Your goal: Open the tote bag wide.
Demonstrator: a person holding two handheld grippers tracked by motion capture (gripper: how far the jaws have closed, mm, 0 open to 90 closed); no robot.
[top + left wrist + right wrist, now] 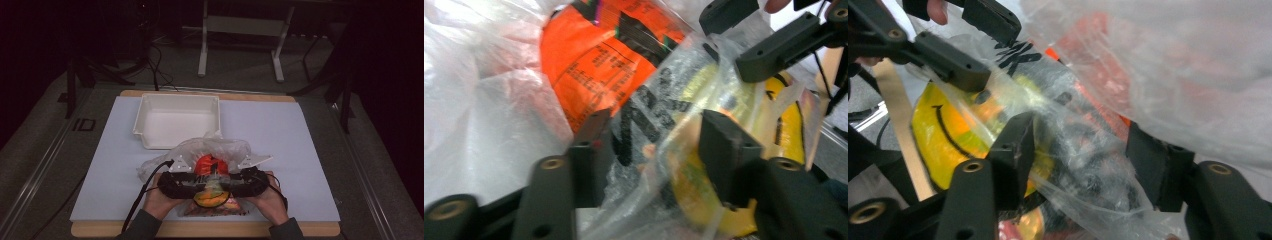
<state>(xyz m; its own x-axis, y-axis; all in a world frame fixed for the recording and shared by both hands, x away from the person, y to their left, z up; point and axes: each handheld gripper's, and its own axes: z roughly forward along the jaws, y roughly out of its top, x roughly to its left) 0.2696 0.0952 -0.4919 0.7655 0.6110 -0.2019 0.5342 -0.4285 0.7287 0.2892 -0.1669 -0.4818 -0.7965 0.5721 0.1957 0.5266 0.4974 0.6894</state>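
Plastic bag [212, 150] with orange packet [206, 162] inside, lower centre of frame. Left gripper [651, 145] and right gripper [1080, 150] jaws part-open, bag film between them; grip uncertain.

A recording lab or test room is suggested. A wooden board [205, 231] covered with a pale sheet [280, 135] is set on grey carpet [45, 150], with cables [157, 75] trailing past metal table legs [202, 50] in a darkened background.
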